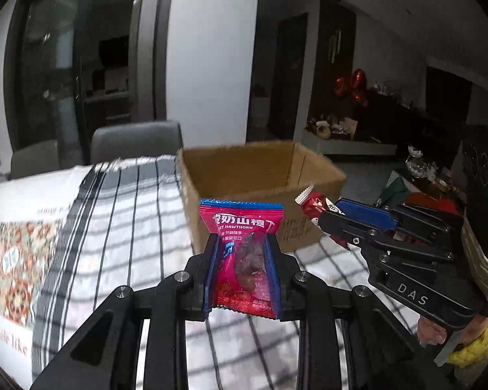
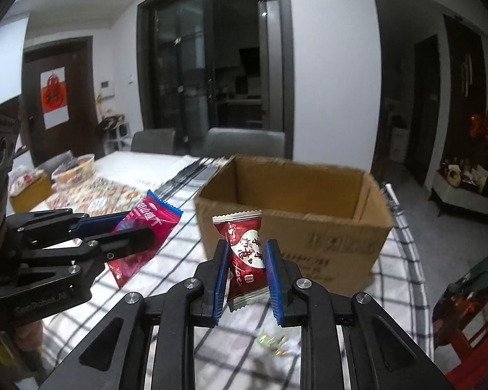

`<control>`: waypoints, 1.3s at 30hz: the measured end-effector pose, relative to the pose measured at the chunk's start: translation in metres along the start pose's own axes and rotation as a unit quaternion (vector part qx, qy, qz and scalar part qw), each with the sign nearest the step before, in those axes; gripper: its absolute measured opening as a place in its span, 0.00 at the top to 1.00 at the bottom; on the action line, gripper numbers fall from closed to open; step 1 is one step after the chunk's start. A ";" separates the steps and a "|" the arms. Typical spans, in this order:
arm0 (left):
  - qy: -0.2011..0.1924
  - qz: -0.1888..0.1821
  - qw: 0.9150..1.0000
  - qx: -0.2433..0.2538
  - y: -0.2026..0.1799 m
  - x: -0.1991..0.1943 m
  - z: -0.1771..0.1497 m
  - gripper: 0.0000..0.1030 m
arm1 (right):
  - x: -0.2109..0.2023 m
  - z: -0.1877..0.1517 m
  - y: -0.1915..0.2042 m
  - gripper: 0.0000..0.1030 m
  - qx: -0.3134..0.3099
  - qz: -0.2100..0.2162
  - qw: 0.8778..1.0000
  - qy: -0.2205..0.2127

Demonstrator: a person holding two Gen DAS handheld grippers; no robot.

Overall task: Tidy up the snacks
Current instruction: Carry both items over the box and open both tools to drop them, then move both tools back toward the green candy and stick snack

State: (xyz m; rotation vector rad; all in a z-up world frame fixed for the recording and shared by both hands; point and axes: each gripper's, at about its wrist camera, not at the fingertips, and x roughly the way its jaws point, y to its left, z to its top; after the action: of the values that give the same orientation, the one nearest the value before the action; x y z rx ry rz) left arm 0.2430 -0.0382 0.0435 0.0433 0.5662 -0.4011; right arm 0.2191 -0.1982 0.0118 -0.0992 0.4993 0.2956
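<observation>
Two packets are pinched: left gripper (image 1: pixel 243 260) on the pink one (image 1: pixel 240 227), right gripper (image 2: pixel 246 271) on the red one (image 2: pixel 244 253). Released short of the box (image 2: pixel 309 224), either lands outside.

The cardboard box (image 1: pixel 263 191) is smeared by motion blur, and the dark print on its side cannot be read. Beside the box, the dark red candy (image 1: pixel 312 206) is half hidden by the right claw (image 1: pixel 328 224). The pink hawthorn packet (image 2: pixel 143 237) is crossed by the left claw (image 2: pixel 136 227). Small wrappers (image 2: pixel 278 344) in front of the box stay too blurred to identify.
</observation>
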 end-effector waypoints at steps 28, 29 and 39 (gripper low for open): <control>-0.015 -0.009 1.000 0.016 0.005 0.104 0.105 0.46 | 0.067 0.075 -0.076 0.59 0.024 -0.065 0.998 -0.008; -0.016 -0.008 1.000 0.014 0.006 0.102 0.103 0.46 | 0.066 0.073 -0.077 0.58 0.026 -0.070 0.997 -0.009; -0.020 -0.020 0.999 0.027 -0.007 0.070 0.065 0.46 | 0.030 0.045 -0.061 0.58 0.008 -0.076 0.997 -0.025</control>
State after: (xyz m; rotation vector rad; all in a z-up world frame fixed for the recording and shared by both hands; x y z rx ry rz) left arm 0.3274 -0.0797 0.0618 0.0754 0.5166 -0.4547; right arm 0.2832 -0.2409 0.0376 -0.1141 0.4421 0.1445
